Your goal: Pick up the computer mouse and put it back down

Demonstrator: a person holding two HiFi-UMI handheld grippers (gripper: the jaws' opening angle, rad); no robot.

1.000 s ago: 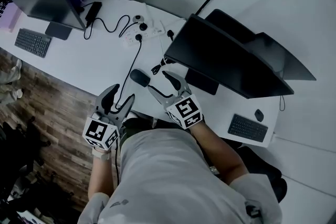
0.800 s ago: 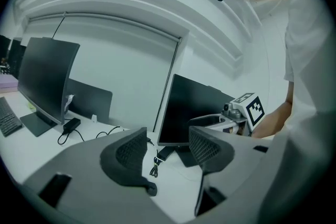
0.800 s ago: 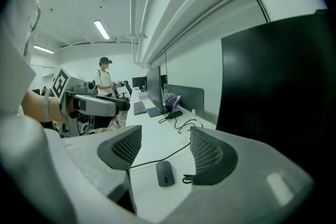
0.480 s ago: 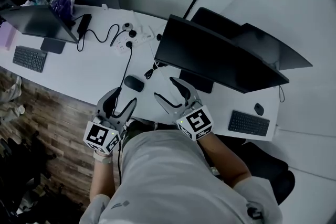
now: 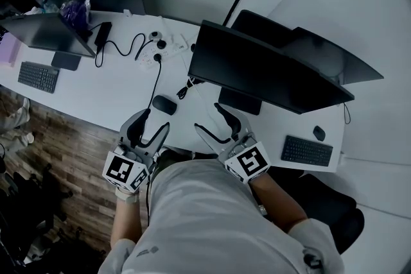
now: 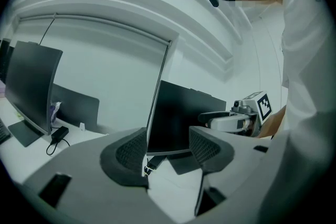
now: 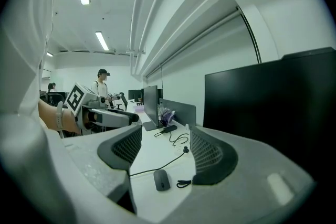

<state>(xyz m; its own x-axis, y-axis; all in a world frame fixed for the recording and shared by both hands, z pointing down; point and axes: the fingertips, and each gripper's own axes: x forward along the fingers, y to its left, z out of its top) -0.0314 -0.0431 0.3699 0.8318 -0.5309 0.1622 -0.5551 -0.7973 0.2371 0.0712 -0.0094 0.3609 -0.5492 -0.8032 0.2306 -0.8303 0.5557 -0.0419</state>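
Observation:
A dark computer mouse [image 5: 164, 104] lies on the white desk [image 5: 115, 90] in front of the big black monitor [image 5: 263, 74]; it also shows low in the right gripper view as the mouse [image 7: 161, 179] with a coiled cable beside it. My left gripper [image 5: 149, 125] hovers just below and left of the mouse, open and empty. My right gripper [image 5: 218, 122] stands open to the mouse's right, nothing between its jaws. In the left gripper view my left gripper [image 6: 167, 149] points at the monitor [image 6: 184, 118]; the mouse is hidden there.
A power strip [image 5: 160, 42] with plugged black cables sits at the desk's back. A second monitor [image 5: 54, 32] and keyboard [image 5: 38, 77] stand far left, another keyboard [image 5: 307, 151] and small mouse [image 5: 319, 133] far right. Wooden floor [image 5: 64, 157] lies below the desk edge.
Both grippers have drawn back toward the body and away from the mouse, the right one shifting rightward. The mouse rests in the same place on the desk.

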